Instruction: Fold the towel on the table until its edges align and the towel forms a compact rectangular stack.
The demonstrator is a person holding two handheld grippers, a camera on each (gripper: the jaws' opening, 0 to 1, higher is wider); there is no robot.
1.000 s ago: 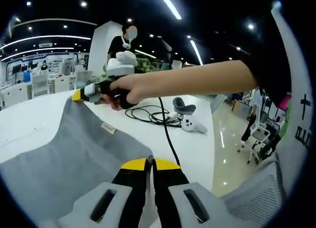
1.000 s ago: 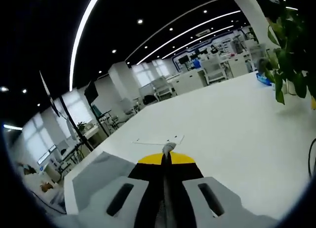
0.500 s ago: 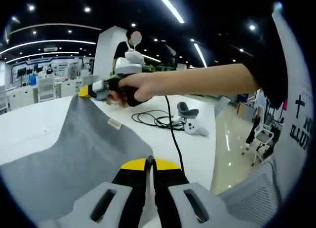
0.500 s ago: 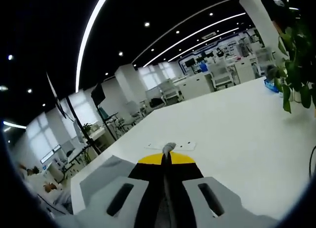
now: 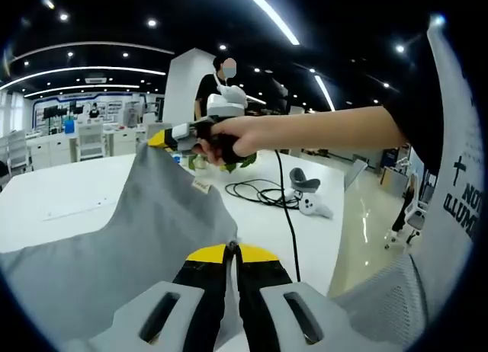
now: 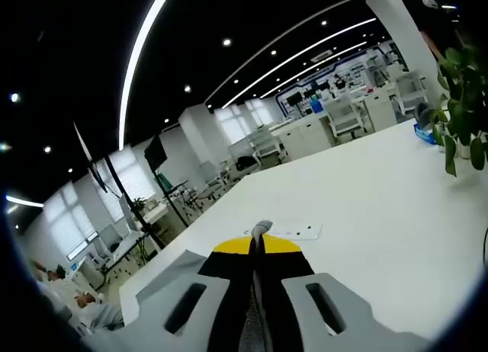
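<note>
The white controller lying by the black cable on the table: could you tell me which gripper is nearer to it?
Right, probably. The right gripper, shut on the towel, is held above the table just beside the white controller. The left gripper, pinching another towel corner, sits nearer the person.

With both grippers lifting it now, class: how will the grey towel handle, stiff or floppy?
Probably floppy: the towel sags and curves between the left gripper and the right gripper. Likely light, since two corner pinches hold it up. It may swing when moved.
</note>
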